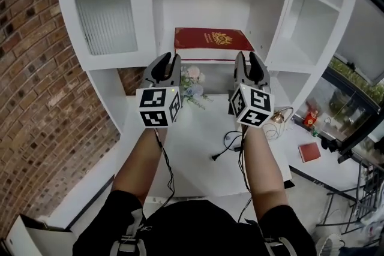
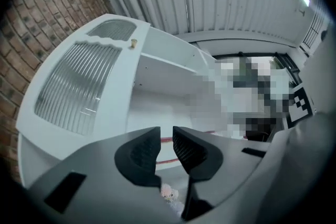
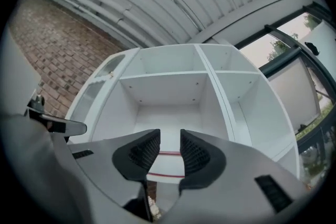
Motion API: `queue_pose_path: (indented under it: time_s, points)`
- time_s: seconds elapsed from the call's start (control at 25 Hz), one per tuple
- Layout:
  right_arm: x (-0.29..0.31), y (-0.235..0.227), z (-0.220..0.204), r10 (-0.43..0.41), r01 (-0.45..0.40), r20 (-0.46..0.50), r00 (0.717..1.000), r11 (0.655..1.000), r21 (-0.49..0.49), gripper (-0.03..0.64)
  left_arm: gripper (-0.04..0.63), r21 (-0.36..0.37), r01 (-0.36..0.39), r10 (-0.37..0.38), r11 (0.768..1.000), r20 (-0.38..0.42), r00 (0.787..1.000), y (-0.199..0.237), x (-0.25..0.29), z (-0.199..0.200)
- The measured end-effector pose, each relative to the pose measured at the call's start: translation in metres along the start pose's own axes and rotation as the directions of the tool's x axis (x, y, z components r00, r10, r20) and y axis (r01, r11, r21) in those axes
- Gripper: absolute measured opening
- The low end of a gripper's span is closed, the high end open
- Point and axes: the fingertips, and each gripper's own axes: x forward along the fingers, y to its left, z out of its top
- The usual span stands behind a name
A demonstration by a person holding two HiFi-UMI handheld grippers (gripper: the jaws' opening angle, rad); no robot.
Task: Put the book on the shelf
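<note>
A red book with a gold crest lies flat on the middle shelf of the white cabinet. Both grippers hover just in front of and below that shelf, apart from the book. My left gripper has its jaws a narrow gap apart with nothing between them; in the left gripper view only the book's red edge shows far beyond the gap. My right gripper also stands open and empty, and in the right gripper view the book's edge lies beyond the pads.
A bunch of artificial flowers sits on the white desk under the shelf, beside a black cable and a gold ornament. A small red booklet lies at the right. A ribbed-glass cabinet door and brick wall stand left.
</note>
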Motion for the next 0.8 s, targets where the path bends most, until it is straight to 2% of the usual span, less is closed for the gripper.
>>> queue_pose_path:
  time_s: [0.12,0.16,0.32,0.52,0.8]
  points:
    - [-0.033,0.011,-0.018,0.015,-0.015,-0.024,1.000,1.000,0.009,0.032,0.028,0.032,-0.007,0.007,0.999,-0.013,1.000,-0.008,-0.026,-0.015]
    - [-0.043,0.012,-0.027,0.016,-0.015,-0.041,0.999,1.000,0.026,0.014,0.016,0.038,-0.008,0.009,0.999,-0.019,1.000,-0.011,-0.035,-0.021]
    - [-0.078,0.014,-0.069,0.019,-0.011,-0.130,0.991,0.998,0.058,0.014,0.014,0.063,-0.009,0.014,0.998,-0.071,0.997,-0.021,-0.064,-0.060]
    - [-0.107,0.018,-0.117,0.032,-0.017,-0.246,0.969,0.998,0.065,0.014,0.014,0.019,0.012,-0.008,1.000,-0.183,0.983,-0.035,-0.082,-0.111]
    - [-0.128,0.016,-0.128,0.028,-0.006,-0.275,0.961,0.997,0.083,0.012,0.014,0.002,0.026,-0.025,1.000,-0.222,0.975,-0.048,-0.093,-0.123]
